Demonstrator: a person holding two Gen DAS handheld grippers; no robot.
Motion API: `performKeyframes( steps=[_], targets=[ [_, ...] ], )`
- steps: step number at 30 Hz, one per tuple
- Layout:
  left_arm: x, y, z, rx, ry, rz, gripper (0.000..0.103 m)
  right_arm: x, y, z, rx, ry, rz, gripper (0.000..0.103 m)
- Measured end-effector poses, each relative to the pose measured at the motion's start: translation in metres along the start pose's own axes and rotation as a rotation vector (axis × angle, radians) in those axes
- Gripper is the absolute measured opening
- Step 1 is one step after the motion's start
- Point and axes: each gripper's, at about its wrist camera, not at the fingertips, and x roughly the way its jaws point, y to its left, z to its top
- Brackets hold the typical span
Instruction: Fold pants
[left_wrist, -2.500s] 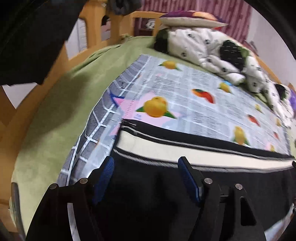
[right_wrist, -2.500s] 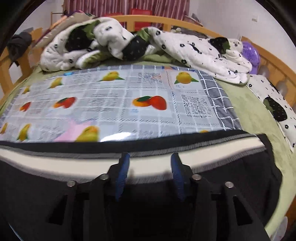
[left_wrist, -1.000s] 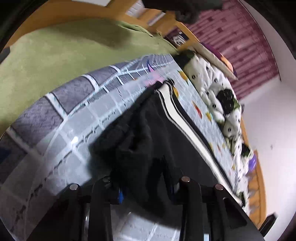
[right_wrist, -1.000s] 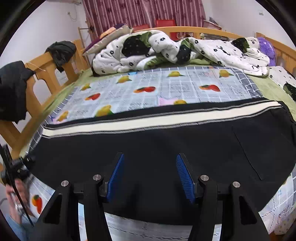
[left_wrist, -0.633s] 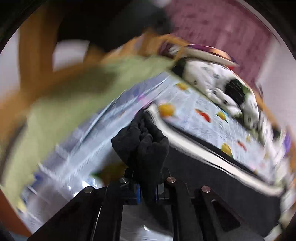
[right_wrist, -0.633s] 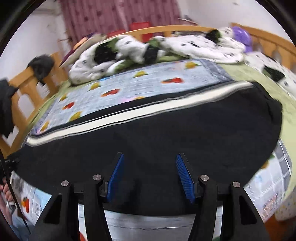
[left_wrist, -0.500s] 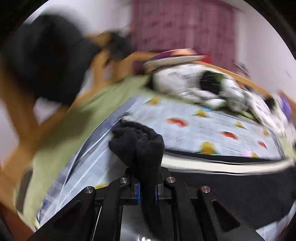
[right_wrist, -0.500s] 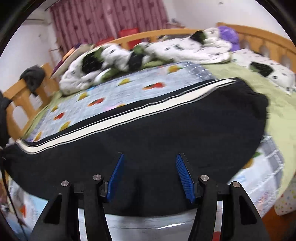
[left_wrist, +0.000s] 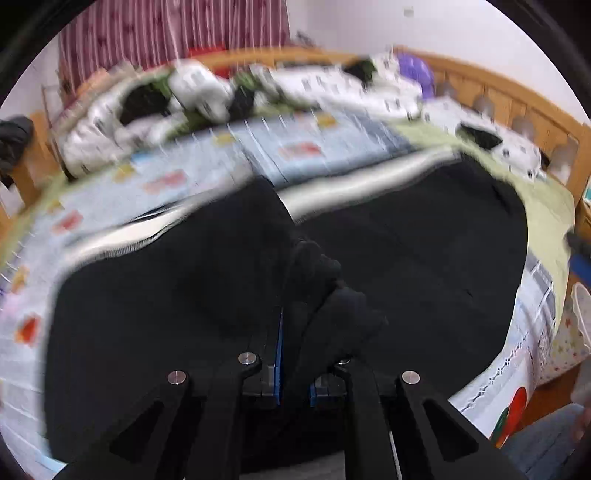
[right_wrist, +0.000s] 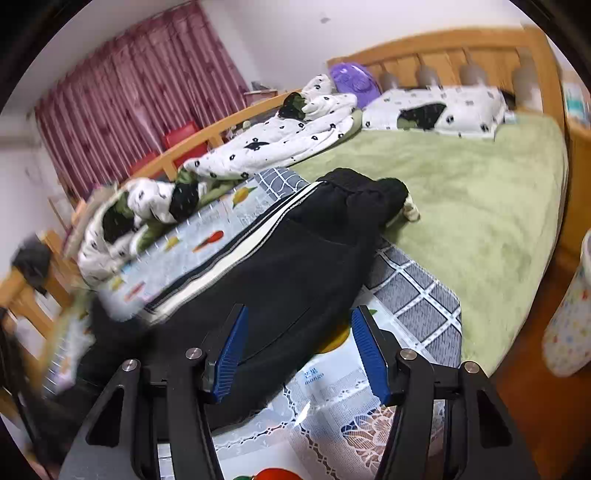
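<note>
Left wrist: bunched fleecy black pants (left_wrist: 325, 280) between blue ribbed jaws.

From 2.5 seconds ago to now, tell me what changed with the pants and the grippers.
The left gripper, open over the flat pants before, has shut on a bunched black end and carried it across over the rest of the pants. The right gripper swung toward the waistband end. Its jaws stay open and empty; the pants still lie on the fruit-print mat.
</note>
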Motion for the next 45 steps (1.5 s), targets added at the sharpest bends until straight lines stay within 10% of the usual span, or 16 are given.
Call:
performKeyframes(
  steps=[3, 9, 18, 28, 36, 40, 45],
  targets=[
    [0.001, -0.006, -0.011, -0.009, -0.003, 0.017, 0.013, -0.004, -0.005, 0.001, -0.004, -0.021, -0.001, 0.058],
    [-0.055, 0.047, -0.035, -0.028, -0.024, -0.162, 0.065, 0.01, 0.021, -0.014, -0.131, 0.03, 0.039, 0.058],
    [-0.09, 0.178, -0.059, -0.155, -0.085, 0.108, 0.069, 0.058, 0.137, -0.046, -0.356, 0.24, 0.305, 0.049],
    [-0.039, 0.212, -0.083, -0.19, 0.106, -0.05, 0.071, 0.097, 0.16, -0.086, -0.411, 0.417, 0.25, 0.023],
    [-0.055, 0.229, -0.077, -0.232, 0.014, -0.061, 0.069, 0.073, 0.161, -0.095, -0.475, 0.398, 0.248, 0.026],
    [-0.051, 0.243, -0.073, -0.292, 0.011, -0.099, 0.069, 0.083, 0.168, -0.066, -0.438, 0.35, 0.262, 0.047],
    [-0.038, 0.248, -0.073, -0.324, 0.04, -0.112, 0.069, 0.142, 0.196, -0.058, -0.462, 0.464, 0.219, 0.039]
  ],
)
